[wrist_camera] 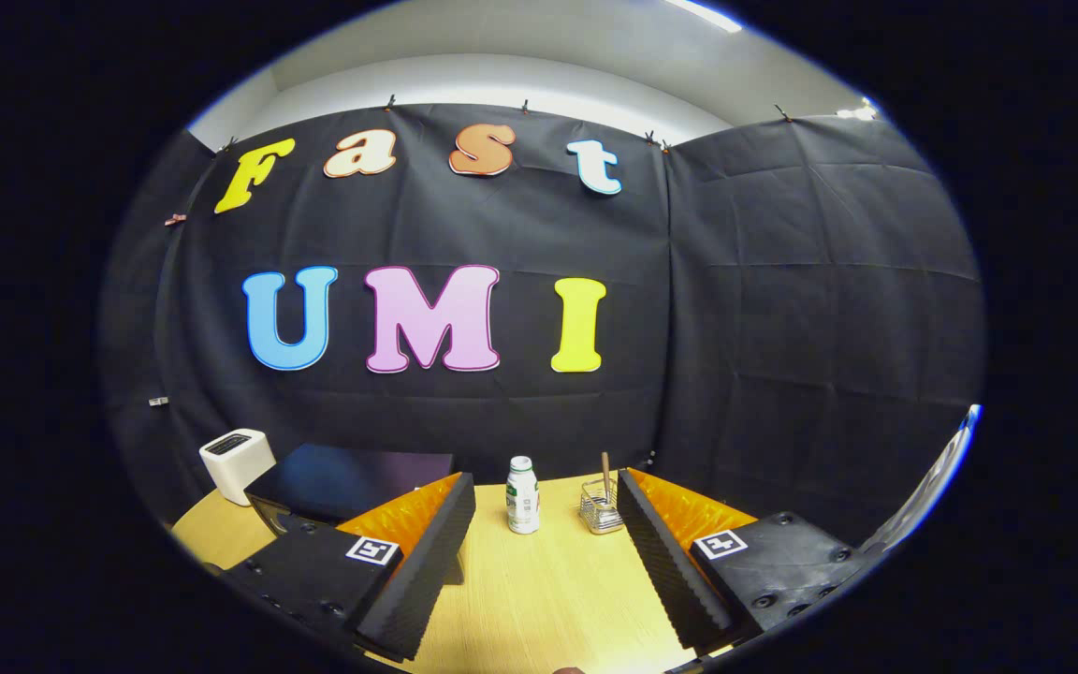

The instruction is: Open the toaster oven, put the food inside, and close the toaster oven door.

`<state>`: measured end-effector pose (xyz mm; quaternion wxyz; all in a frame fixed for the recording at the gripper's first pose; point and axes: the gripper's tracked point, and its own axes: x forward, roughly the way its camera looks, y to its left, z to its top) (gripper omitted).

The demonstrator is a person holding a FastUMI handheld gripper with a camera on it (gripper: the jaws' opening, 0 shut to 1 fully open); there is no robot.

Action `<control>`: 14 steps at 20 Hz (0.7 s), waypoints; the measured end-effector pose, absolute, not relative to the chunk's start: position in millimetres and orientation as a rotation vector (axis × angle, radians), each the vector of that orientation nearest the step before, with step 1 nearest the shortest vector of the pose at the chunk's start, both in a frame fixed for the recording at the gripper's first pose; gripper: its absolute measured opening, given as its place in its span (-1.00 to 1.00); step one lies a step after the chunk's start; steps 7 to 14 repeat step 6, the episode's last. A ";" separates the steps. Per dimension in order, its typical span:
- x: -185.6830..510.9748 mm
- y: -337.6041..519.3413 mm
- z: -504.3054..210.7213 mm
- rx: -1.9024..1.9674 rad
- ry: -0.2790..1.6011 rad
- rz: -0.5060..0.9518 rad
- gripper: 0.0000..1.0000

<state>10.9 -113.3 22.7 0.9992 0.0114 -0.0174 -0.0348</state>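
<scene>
Above the near part of a pale wooden surface [539, 599], the hand-held gripper [539, 552] hangs with its two fingers spread wide and nothing between them but bare wood. Neither finger touches anything.

Beyond the left finger, toward the far left corner of the surface, sits the oven [342, 487], a dark box with a flat top (its front is partly hidden behind that finger, so I cannot tell how the door stands). Just past it, at the far left edge, stands a small white box [237, 463] with a dark slot in its top.

Ahead of the fingers, near the far edge and roughly in line with the gap between them, a small white bottle [522, 496] stands upright; it has a white cap and a label with some green on it. Just to its right, close to the right finger's tip, is a little wire basket [600, 510] with a brown stick [605, 473] standing up out of it. Bottle and basket are near each other but apart.

Black cloth hangs behind the surface as the booth's wall, with a white wall and ceiling above it.
</scene>
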 end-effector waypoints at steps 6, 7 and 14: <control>19.1 -93.1 18.7 0.034 -0.020 -0.021 0.98; 19.1 -93.1 18.7 0.034 -0.020 -0.021 0.98; 19.1 -93.1 18.7 0.034 -0.020 -0.021 0.98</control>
